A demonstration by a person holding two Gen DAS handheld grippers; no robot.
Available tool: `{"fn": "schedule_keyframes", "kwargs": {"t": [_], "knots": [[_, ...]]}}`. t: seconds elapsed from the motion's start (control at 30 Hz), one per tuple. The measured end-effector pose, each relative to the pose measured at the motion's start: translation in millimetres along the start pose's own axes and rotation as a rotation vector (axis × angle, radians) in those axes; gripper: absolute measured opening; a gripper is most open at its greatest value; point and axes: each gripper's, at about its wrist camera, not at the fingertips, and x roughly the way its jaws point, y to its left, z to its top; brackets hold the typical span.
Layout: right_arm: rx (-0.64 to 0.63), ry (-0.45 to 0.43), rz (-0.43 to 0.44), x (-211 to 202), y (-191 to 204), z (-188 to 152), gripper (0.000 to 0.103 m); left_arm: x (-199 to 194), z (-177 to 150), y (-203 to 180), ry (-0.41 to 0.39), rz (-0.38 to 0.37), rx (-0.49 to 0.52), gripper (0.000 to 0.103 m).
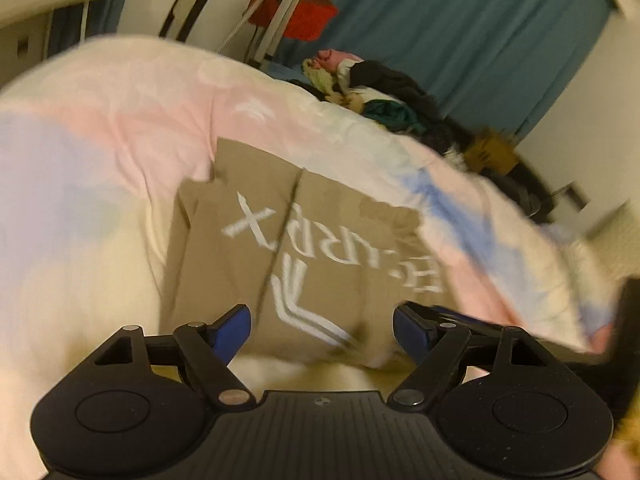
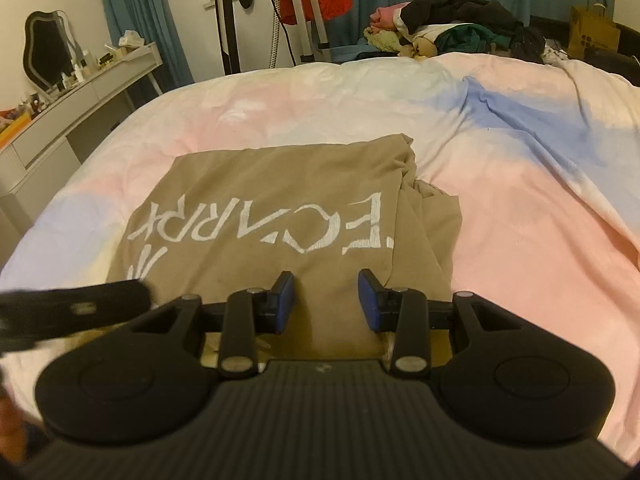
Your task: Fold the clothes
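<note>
Tan shirt part-folded on bed, just ahead of both jaws; left gripper wide open, empty; right gripper half open, empty; next: likely grab near hem, fold over.

left gripper angled downward, blue pads spread wide, nothing between them. right gripper angled downward too, jaws partly apart, gripping nothing. left gripper's black finger showing blurred at right view's left edge.

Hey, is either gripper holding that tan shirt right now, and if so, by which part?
Neither. The left gripper and right gripper are both open above the tan shirt, gripping nothing.
</note>
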Motion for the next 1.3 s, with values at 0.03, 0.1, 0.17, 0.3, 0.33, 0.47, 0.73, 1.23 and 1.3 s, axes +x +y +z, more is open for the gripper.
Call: {"fn": "schedule_keyframes", "kwargs": {"t": [0.03,0.1,0.17,0.3,0.33,0.47,0.73,1.23,1.3], "knots": [[0.008,-0.002,0.001,-0.1,-0.9,0.0,0.038,-5.0,-1.0,3.0,0.010,-0.028,-0.030,0.083],[0.018,-0.004,0.000,-0.5,-0.4,-0.4,0.038,2.2,-3.0,12.8,0.062,-0.060,-0.113,0.083],[0.020,-0.006,-0.004,-0.4,-0.1,-0.5,0.038,18.4,-4.9,25.4,0.126,-0.084,-0.200,0.083],[0.016,-0.007,-0.009,-0.3,1.1,-1.7,0.038,41.6,-8.9,60.3,0.105,-0.092,-0.462,0.080],[0.016,-0.007,-0.009,-0.1,1.2,-1.9,0.038,42.4,-9.0,66.8,0.082,-0.109,-0.516,0.079],[0.021,-0.008,-0.012,-0.4,1.8,-1.7,0.038,37.7,-4.5,77.5,0.004,-0.120,-0.578,0.059],[0.026,-0.017,-0.016,-2.8,0.6,-2.2,0.037,22.2,-4.4,75.6,-0.068,-0.137,-0.544,0.030],[0.079,-0.019,-0.001,-3.6,-7.0,0.6,0.038,18.3,2.4,53.6,-0.092,-0.172,-0.428,0.054],[0.086,-0.018,0.003,-4.4,-6.3,0.7,0.038,24.7,-1.0,63.4,-0.062,-0.149,-0.471,0.051]]}}
